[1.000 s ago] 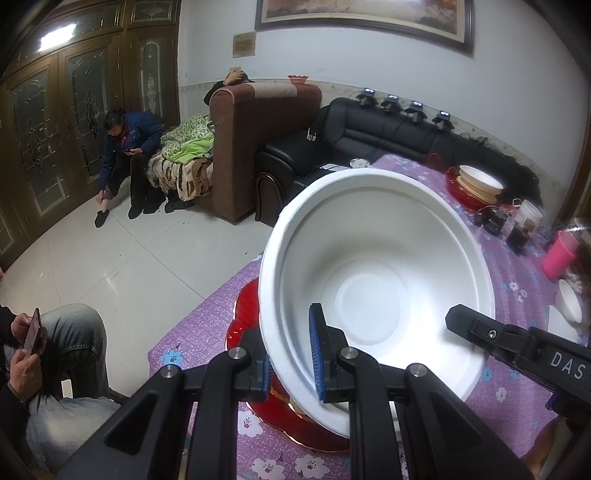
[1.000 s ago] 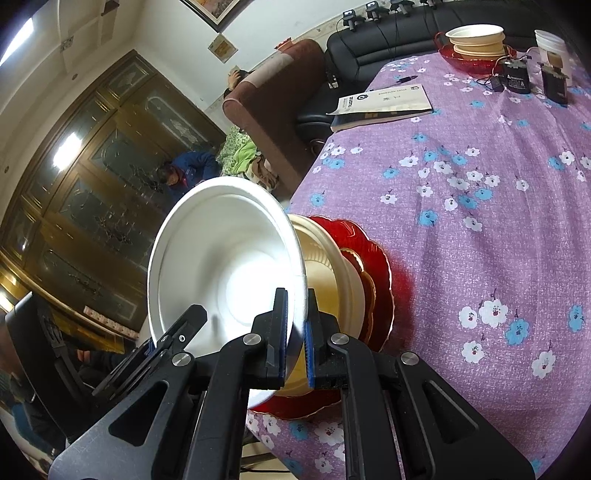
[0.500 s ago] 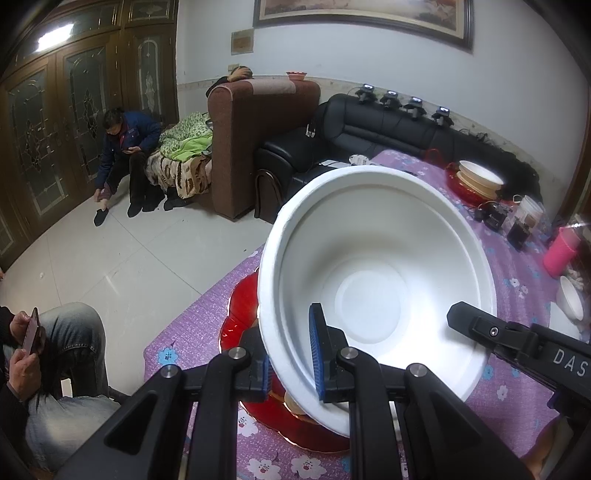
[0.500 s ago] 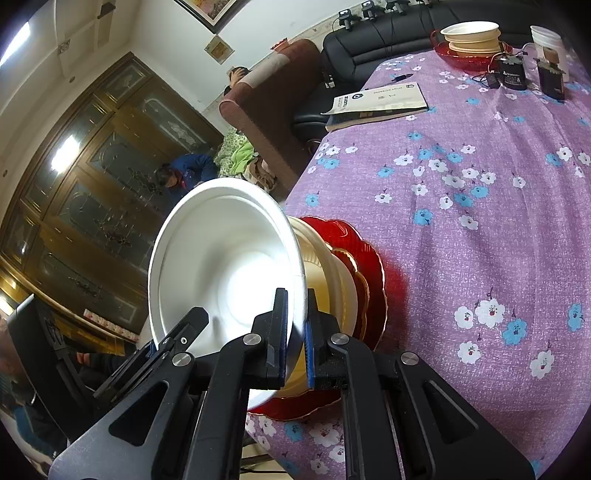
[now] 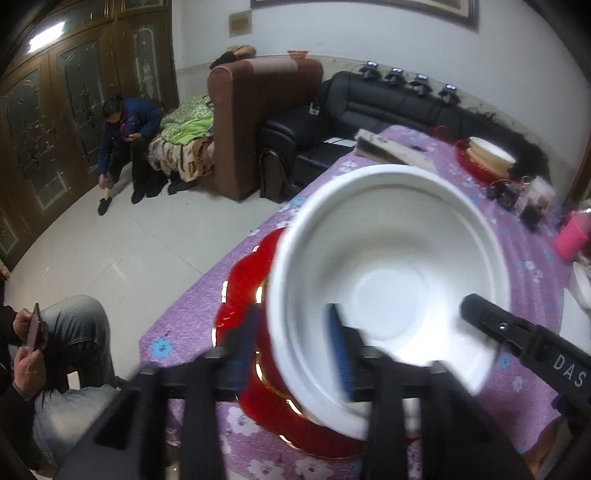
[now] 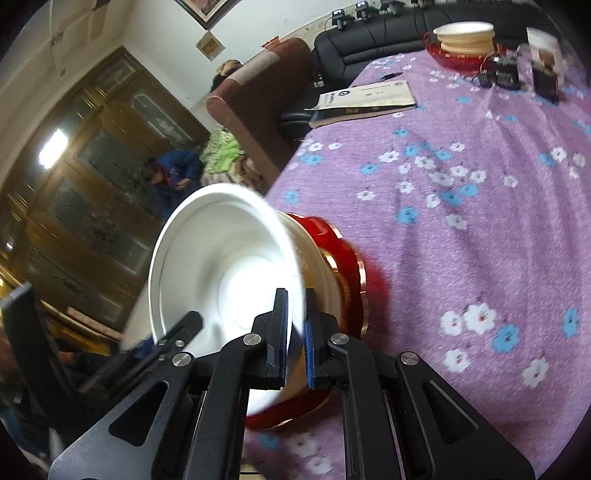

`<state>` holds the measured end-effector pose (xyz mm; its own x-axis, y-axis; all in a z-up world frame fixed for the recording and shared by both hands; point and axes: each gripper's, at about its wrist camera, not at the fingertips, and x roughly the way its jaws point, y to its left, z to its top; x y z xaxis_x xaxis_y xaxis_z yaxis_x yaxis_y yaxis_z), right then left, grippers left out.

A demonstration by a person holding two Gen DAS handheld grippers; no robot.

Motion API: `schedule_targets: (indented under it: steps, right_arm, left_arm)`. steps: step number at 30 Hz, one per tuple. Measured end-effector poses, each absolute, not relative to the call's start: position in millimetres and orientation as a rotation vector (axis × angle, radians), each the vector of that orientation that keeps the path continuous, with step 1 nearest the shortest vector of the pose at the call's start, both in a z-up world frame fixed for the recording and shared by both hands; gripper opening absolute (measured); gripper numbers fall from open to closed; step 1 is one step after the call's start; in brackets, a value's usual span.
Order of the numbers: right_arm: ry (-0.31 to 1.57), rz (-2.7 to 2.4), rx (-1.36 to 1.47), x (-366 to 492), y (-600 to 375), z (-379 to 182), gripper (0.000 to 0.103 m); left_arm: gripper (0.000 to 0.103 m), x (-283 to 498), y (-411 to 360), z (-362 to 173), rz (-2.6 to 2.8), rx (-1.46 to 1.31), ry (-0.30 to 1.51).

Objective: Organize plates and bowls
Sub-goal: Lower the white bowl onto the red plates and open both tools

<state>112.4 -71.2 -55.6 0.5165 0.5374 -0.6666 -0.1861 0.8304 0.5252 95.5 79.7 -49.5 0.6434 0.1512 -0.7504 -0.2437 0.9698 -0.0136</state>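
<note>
A large white bowl (image 5: pixel 391 280) hangs tilted over a red scalloped plate (image 5: pixel 240 280) near the table's corner. My left gripper (image 5: pixel 291 325) straddles the bowl's near rim. Its jaws are opening, and both pads stand off the rim. In the right wrist view my right gripper (image 6: pixel 294 306) is shut on the opposite rim of the white bowl (image 6: pixel 221 258). A cream bowl (image 6: pixel 317 254) sits under it on the red plate (image 6: pixel 343 251). The right gripper's finger (image 5: pixel 517 332) shows across the bowl.
At the table's far end, a second stack of bowls (image 6: pixel 463 35) sits on a red plate. A booklet (image 6: pixel 365 98), small devices (image 6: pixel 506 72) and a pink cup (image 5: pixel 572 236) lie on the purple floral cloth (image 6: pixel 461 221). A seated person (image 5: pixel 74 332) is beside the table's corner.
The left jaws have spread off the bowl's rim, where they were clamped before. The bowl has tipped and settled lower over the stack. The right gripper keeps its hold.
</note>
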Motion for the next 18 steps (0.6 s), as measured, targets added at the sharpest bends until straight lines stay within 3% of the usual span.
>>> schedule_targets:
  steps: [1,4,6,7,8,9,14,18]
  right_arm:
    - [0.919,0.448,0.409,111,-72,-56,0.007]
    - [0.887,0.435,0.362,109,-77,-50,0.008]
    - [0.847,0.459,0.358,106,-84,-42,0.010]
    - [0.843,0.486,0.370,107,-87,-39,0.021]
    - [0.851,0.511,0.378,108,-87,-38,0.039]
    - [0.872,0.523,0.376,109,-84,-38,0.042]
    - [0.811,0.514,0.434,106,-105,-34,0.042]
    - [0.752,0.413,0.478,107,-149,-29,0.042]
  left_arm:
    - [0.065,93,82,-45,0.249,-0.106,0.820]
    - [0.076,84,86,-30,0.303,-0.058,0.754]
    - [0.078,77,91,-17,0.337,-0.053,0.707]
    - [0.078,75,92,-11,0.356,-0.051,0.685]
    - [0.078,75,93,-7,0.359,-0.050,0.677]
    - [0.078,75,94,-5,0.360,-0.052,0.675]
    - [0.078,75,90,4,0.339,-0.090,0.662]
    - [0.078,88,41,9,0.180,-0.073,0.682]
